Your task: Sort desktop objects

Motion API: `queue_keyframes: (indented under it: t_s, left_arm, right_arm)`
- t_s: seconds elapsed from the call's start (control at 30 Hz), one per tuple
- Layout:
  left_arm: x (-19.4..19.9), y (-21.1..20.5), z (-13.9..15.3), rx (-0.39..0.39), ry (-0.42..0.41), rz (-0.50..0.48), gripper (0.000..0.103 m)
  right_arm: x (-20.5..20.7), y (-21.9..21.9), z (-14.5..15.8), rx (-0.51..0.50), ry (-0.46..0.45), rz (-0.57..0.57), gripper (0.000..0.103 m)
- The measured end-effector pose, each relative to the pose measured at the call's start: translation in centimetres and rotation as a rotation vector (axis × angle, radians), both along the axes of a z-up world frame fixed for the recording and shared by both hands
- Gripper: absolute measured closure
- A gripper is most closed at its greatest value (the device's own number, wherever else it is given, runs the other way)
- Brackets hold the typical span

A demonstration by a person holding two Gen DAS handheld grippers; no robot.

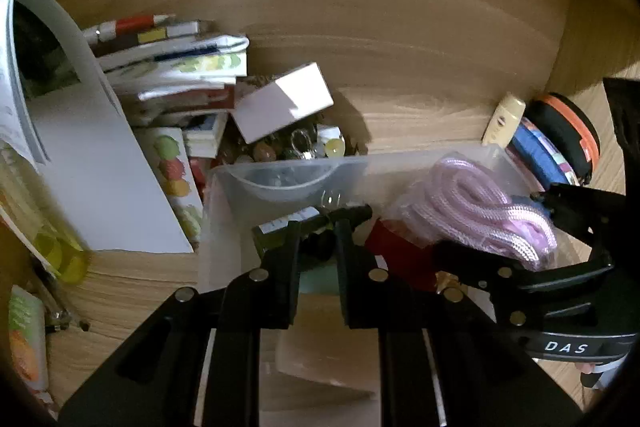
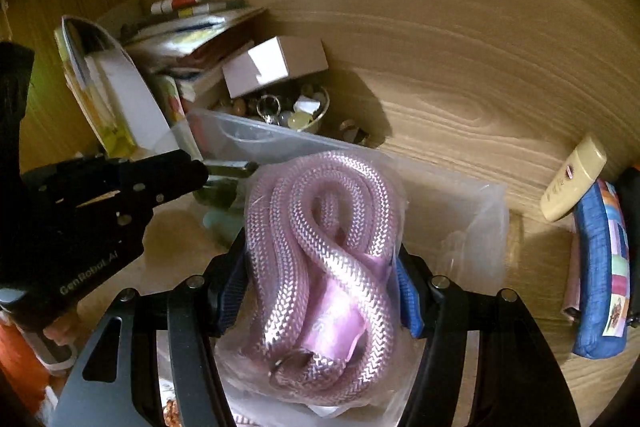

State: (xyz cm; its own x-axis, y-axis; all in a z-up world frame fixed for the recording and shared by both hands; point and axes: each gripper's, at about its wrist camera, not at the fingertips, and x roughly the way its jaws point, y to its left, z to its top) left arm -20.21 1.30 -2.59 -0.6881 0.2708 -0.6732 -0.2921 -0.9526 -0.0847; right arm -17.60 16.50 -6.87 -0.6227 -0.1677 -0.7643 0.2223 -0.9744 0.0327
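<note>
My right gripper [image 2: 320, 267] is shut on a clear bag holding a coiled pink rope [image 2: 320, 247], its blue pads pressing the bag from both sides. It hangs over a clear plastic bin [image 2: 460, 187]. In the left wrist view the same pink rope [image 1: 480, 211] sits at the bin's [image 1: 360, 159] right side, with the right gripper [image 1: 560, 223] around it. My left gripper [image 1: 320, 227] is shut on a thin dark flat item with a white label [image 1: 280, 225], held over the bin's left part. The left gripper [image 2: 200, 171] enters the right wrist view from the left.
A leaning pile of books and papers [image 1: 168, 75], a white box [image 1: 284, 103] and a bowl of trinkets [image 1: 296, 147] crowd the back left. A cream tube [image 2: 572, 179], a blue pencil case [image 2: 600, 275] and a black-and-orange case [image 1: 568, 131] lie at the right. Wooden walls close the back.
</note>
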Motion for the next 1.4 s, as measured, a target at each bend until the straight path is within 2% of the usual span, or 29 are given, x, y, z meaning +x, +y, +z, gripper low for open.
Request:
queue_keyframes:
  t_s: [0.33, 0.47, 0.6, 0.67, 0.73, 0.8, 0.9, 1.0, 1.07, 1.23, 1.3, 1.4]
  left_arm:
    - [0.3, 0.7, -0.4, -0.02, 0.004, -0.046, 0.088]
    - [0.3, 0.7, -0.4, 0.002, 0.001, -0.069, 0.086]
    - [0.6, 0.6, -0.2, 0.022, 0.012, -0.095, 0.076]
    - [0.9, 0.7, -0.1, 0.018, 0.021, -0.098, 0.074]
    - [1.1, 0.8, 0.2, 0.009, 0.035, -0.097, 0.071]
    - [1.5, 1.0, 0.5, -0.014, 0.064, -0.081, 0.063]
    - [2.0, 1.2, 0.8, -0.079, 0.127, -0.026, 0.057]
    - [2.1, 1.4, 1.0, -0.101, 0.142, -0.016, 0.056]
    - [2.4, 1.3, 1.5, -0.101, 0.15, -0.012, 0.054]
    - [4.2, 0.5, 3.3, -0.086, 0.196, -0.002, 0.042]
    - [5.1, -0.1, 4.1, -0.078, 0.211, 0.004, 0.032]
    - [6.4, -1.4, 5.1, -0.052, 0.215, 0.016, 0.024]
  right_arm:
    - [0.1, -1.0, -0.7, 0.075, -0.014, -0.012, 0.043]
    - [0.6, -1.0, -0.6, 0.079, -0.023, -0.018, 0.042]
    - [1.3, -1.2, 0.0, 0.09, 0.002, -0.025, 0.035]
    - [1.9, -1.1, 0.5, 0.105, 0.031, -0.036, 0.03]
    - [2.3, -1.0, 1.1, 0.106, 0.049, -0.043, 0.029]
    - [2.9, -0.7, 1.7, 0.106, 0.062, -0.055, 0.029]
    - [3.6, 0.2, 2.5, 0.084, 0.075, -0.08, 0.024]
    - [4.8, 1.2, 3.4, 0.056, 0.087, -0.102, 0.024]
    - [5.8, 2.0, 4.1, 0.04, 0.104, -0.112, 0.024]
    - [8.5, 3.5, 5.5, 0.024, 0.161, -0.136, 0.021]
    - [9.3, 3.9, 5.8, 0.02, 0.174, -0.142, 0.021]
    - [10.7, 4.4, 6.0, 0.009, 0.189, -0.151, 0.02]
